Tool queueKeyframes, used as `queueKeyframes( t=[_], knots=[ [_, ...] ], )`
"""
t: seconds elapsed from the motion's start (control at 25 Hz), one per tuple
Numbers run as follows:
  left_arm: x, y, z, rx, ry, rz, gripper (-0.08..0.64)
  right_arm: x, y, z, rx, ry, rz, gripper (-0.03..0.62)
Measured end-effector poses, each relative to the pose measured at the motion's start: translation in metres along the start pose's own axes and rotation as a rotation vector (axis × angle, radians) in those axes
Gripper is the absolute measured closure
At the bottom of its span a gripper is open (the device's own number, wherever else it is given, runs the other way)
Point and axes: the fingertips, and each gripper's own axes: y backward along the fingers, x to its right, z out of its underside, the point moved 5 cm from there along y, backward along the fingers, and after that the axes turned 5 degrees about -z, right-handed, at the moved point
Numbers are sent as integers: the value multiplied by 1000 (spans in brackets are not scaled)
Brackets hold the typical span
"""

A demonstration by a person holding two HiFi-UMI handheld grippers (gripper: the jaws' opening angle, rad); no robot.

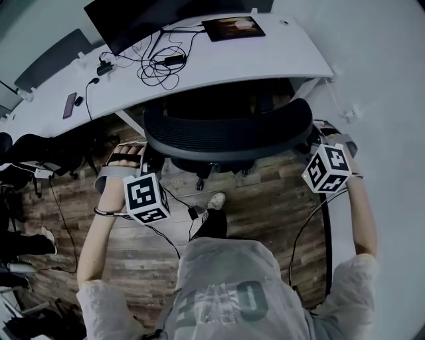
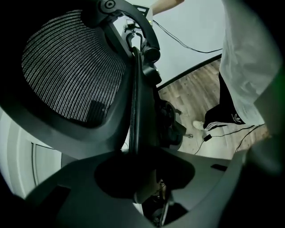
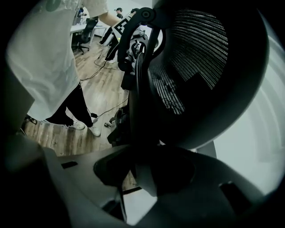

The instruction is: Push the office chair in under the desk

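Note:
The black mesh office chair (image 1: 226,129) stands with its seat partly under the white curved desk (image 1: 265,60), its backrest facing me. My left gripper (image 1: 147,158) is at the backrest's left edge. In the left gripper view, the backrest frame (image 2: 133,102) runs down between the jaws of the left gripper (image 2: 142,164), which close on it. My right gripper (image 1: 317,136) is at the backrest's right edge. In the right gripper view, the frame's edge (image 3: 139,98) likewise sits between the jaws of the right gripper (image 3: 147,164). The pads themselves are hidden in shadow.
On the desk are a dark monitor (image 1: 133,20), a dark tablet (image 1: 232,28), tangled cables (image 1: 159,63) and a phone (image 1: 69,105). Another dark chair (image 1: 40,149) stands to the left. A cable (image 1: 176,199) trails over the wood floor beside my shoe (image 1: 216,199).

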Motion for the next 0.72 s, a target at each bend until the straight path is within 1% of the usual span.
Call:
queueKeyframes(
  t=[0.12, 0.36, 0.6, 0.72],
  knots=[
    [-20, -18, 2, 2, 7, 10, 403, 25, -12, 3, 12, 12, 0, 434],
    [-57, -58, 3, -2, 7, -14, 403, 75, -41, 17, 28, 18, 0, 433],
    [-90, -94, -2, -35, 24, 11, 405, 126, -67, 33, 8, 30, -23, 433],
    [-104, -106, -2, -48, 36, 32, 405, 145, -76, 36, 21, 36, -31, 433]
  ],
)
